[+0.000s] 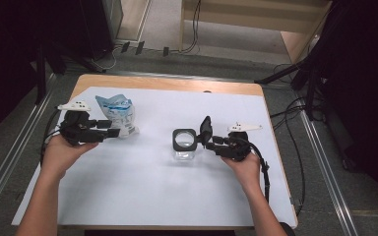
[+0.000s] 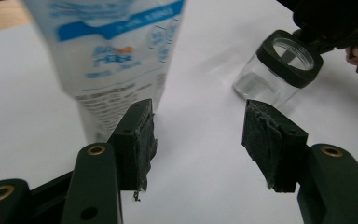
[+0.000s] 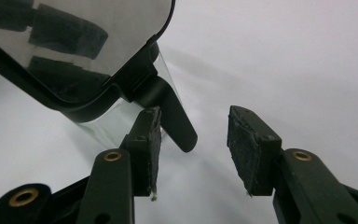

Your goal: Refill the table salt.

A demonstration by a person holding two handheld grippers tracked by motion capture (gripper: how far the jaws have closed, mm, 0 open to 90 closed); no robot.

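Pouch (image 2: pixel 116 51) had blue-on-white print, too blurry to read. L gripper (image 2: pixel 198 140) jaws apart beside it; R gripper (image 3: pixel 193 149) jaws apart by jar (image 3: pixel 74 60) lid tab.

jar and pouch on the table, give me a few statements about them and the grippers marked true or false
1. The jar stands on the white sheet with its lid swung open. True.
2. The pouch lies flat beside the jar. False: it stands upright, far from the jar, near the left gripper.
3. The left gripper's jaws are clamped on the pouch. False: they stand apart with nothing between them, the pouch just ahead of one jaw.
4. The right gripper is open, close by the lid's latch tab. True.
5. The jar is clear, with a black rim. True.
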